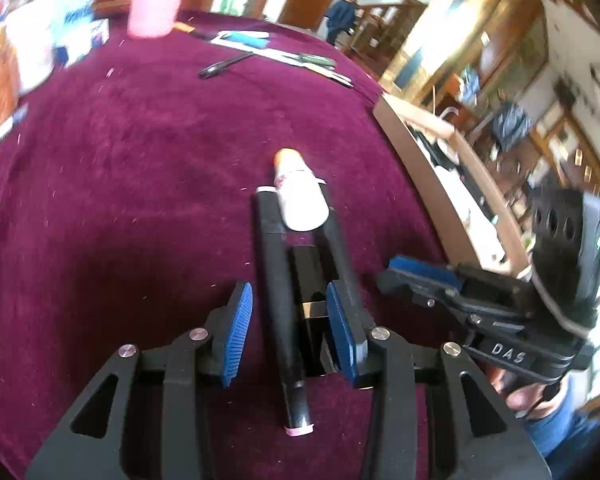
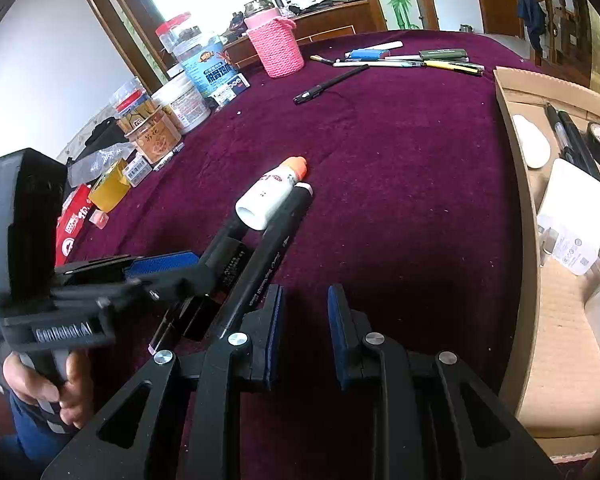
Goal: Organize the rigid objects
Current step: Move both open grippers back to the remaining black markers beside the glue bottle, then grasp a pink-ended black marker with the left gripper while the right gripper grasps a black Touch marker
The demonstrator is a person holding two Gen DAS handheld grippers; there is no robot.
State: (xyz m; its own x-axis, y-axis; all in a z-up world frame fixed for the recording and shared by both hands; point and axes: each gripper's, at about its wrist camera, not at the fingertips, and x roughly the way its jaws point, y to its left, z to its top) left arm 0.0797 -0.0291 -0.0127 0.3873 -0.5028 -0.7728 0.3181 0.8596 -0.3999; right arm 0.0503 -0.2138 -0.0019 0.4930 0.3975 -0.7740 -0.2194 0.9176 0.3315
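Note:
A long black marker (image 1: 278, 292) lies on the purple cloth between the open fingers of my left gripper (image 1: 290, 328); neither pad touches it. A white glue bottle with an orange cap (image 1: 300, 192) and a second black marker (image 1: 336, 240) lie just beyond. The same marker (image 2: 268, 248) and bottle (image 2: 272, 194) show in the right wrist view, left of my right gripper (image 2: 303, 332), which is open and empty above the cloth. The left gripper (image 2: 152, 270) also shows there.
A cardboard tray (image 2: 516, 216) at the right holds markers, a tape roll and white items. Pens and a knife (image 2: 412, 60) lie at the far edge beside a pink knitted holder (image 2: 276, 48). Jars and boxes (image 2: 172, 104) crowd the left.

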